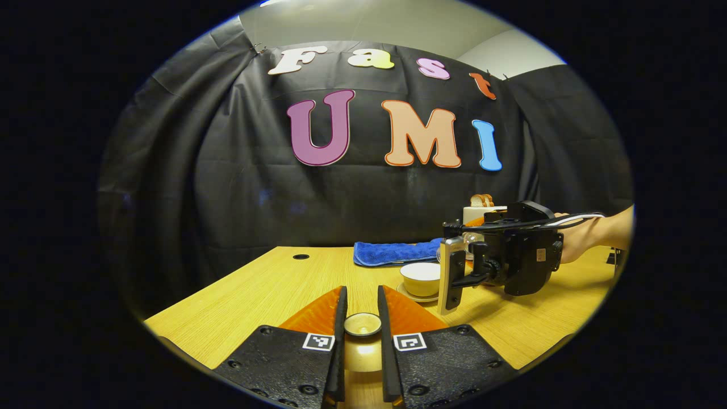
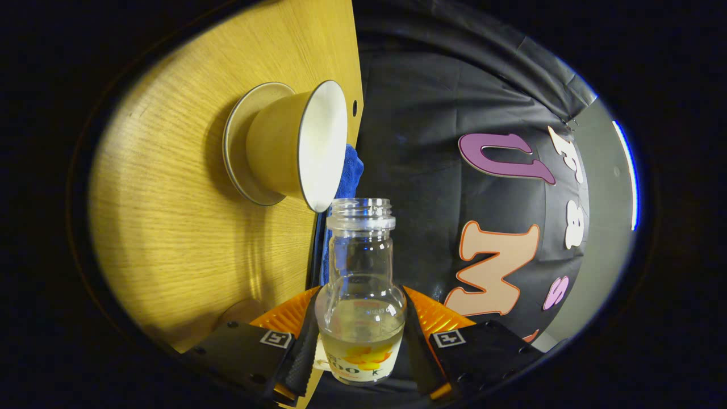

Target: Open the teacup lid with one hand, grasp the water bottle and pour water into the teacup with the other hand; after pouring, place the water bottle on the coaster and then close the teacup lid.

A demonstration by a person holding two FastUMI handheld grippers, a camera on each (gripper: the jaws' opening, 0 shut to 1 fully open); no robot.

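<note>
In the left gripper view a light wooden table point(image 1: 238, 295) with visible grain spreads out under warm light, and a small dark round hole point(image 1: 300, 257) sits near its far left edge. Behind it hangs the booth's creased black cloth wall point(image 1: 227, 187), with a strip of pale room wall point(image 1: 363, 28) above it. At the bottom, the left gripper point(image 1: 362, 318) has its fingers point(image 1: 339, 318) drawn close together on the teacup lid point(image 1: 362, 325), both pressing its small round knob, held just above the table near the near edge. Farther back, a folded blue towel point(image 1: 392, 252) lies along the table's far edge. To its right the open teacup point(image 1: 421, 278) stands on its saucer point(image 1: 417, 295), cream inside. Just right of the cup, the right gripper point(image 1: 454, 272) reaches in from the right edge, held by a person's hand point(image 1: 579, 238); something pale with a brown top point(image 1: 481, 203) stands behind it at the far edge, too hidden to name.

The right gripper view is rolled on its side, so the table point(image 2: 170, 227) stands up on the left and the cloth wall point(image 2: 454, 113) fills the right. The teacup point(image 2: 284, 150) and saucer point(image 2: 238, 136) appear sideways on the wood, with the blue towel point(image 2: 349, 165) behind them. The fingers point(image 2: 306, 335) close on the clear glass water bottle point(image 2: 360, 295) at its lower body; the bottle is uncapped, tipped, its mouth near the cup's rim, with yellowish liquid pooled in its lower part.
</note>
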